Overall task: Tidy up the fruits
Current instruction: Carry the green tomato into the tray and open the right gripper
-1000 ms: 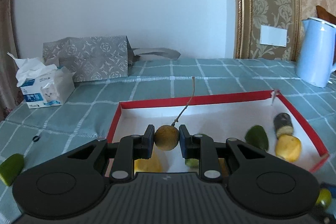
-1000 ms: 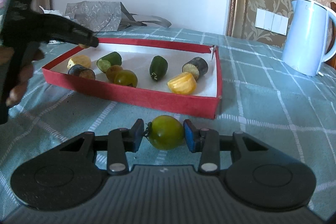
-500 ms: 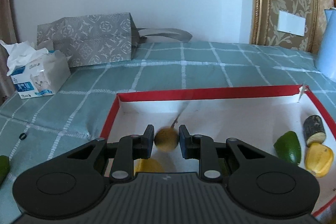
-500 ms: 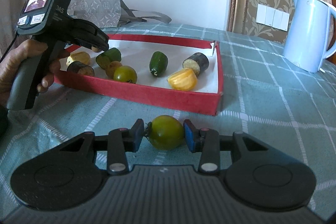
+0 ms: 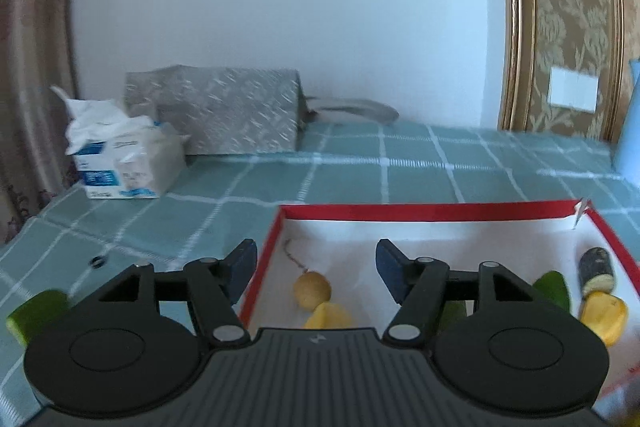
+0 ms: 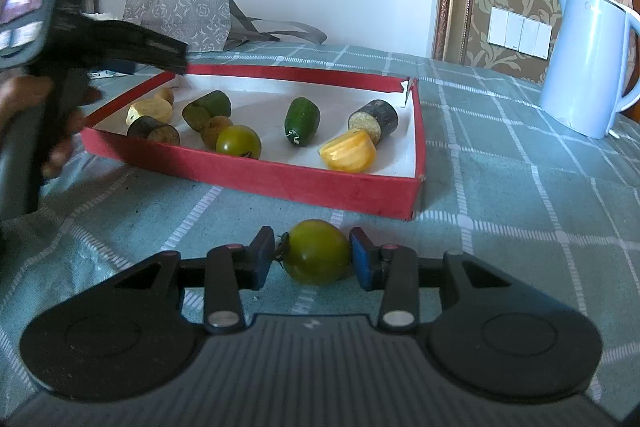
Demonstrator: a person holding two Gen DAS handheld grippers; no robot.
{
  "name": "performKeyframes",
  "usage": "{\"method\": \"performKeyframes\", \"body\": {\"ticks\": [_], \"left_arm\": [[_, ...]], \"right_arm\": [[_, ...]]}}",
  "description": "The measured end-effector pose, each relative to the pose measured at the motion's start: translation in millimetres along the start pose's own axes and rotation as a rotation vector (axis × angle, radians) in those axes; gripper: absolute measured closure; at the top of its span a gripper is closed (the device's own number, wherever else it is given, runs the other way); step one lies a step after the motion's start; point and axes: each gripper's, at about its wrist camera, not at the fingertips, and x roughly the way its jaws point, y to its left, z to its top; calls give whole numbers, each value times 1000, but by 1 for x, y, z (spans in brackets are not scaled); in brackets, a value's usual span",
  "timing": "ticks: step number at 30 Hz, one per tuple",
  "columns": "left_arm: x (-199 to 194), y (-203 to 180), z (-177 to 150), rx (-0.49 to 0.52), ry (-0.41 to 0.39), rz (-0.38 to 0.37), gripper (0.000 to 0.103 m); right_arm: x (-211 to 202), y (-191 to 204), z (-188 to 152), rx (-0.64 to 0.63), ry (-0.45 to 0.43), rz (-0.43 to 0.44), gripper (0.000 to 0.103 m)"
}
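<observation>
The left gripper [image 5: 316, 269] is seen with its jaws spread wide apart and nothing between the pads. Below and just ahead of the gap, a small round brown fruit with a long stem [image 5: 311, 291] is lying on the white floor of the red-rimmed tray [image 5: 432, 210], close to the tray's left wall. A yellow piece [image 5: 327, 316] is touching it on the near side. To the right of the right finger, a green piece [image 5: 554, 289], a dark-skinned cut piece [image 5: 597, 265] and a second yellow piece [image 5: 604, 315] are recorded. Outside the tray, left of the left finger, a green cut piece [image 5: 35, 314] is lying on the checked tablecloth [image 5: 360, 171]; this piece is not seen in the right wrist view.

The right gripper [image 6: 312, 259] is recorded closed around a green tomato [image 6: 317, 252], with both pads against its sides, over the tablecloth on the near side of the tray. Only the right wrist view shows this tomato and the tray's whole contents: a second green tomato [image 6: 238, 141], a cucumber piece [image 6: 302, 120] and others. The left gripper's body and the hand [image 6: 24, 119] holding it are seen at far left, blurred. A pale blue kettle [image 6: 588, 61] is standing far right.
</observation>
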Motion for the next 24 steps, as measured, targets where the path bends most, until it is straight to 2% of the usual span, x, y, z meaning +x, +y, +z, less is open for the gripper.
{"method": "performKeyframes", "body": {"ticks": [4, 11, 15, 19, 24], "left_arm": [[-42, 7, -18, 2, -38, -37, 32], [-98, -1, -54, 84, -43, -165, 32], [-102, -5, -69, 65, 13, -171, 32], [-91, -5, -82, 61, 83, -157, 32], [-81, 3, -86, 20, 139, -152, 32]], "right_arm": [[0, 1, 0, -3, 0, -2, 64], [0, 2, -1, -10, 0, -8, 65], [0, 1, 0, -14, 1, -12, 65], [0, 1, 0, -11, -2, -13, 65], [0, 0, 0, -8, -2, -21, 65]]}}
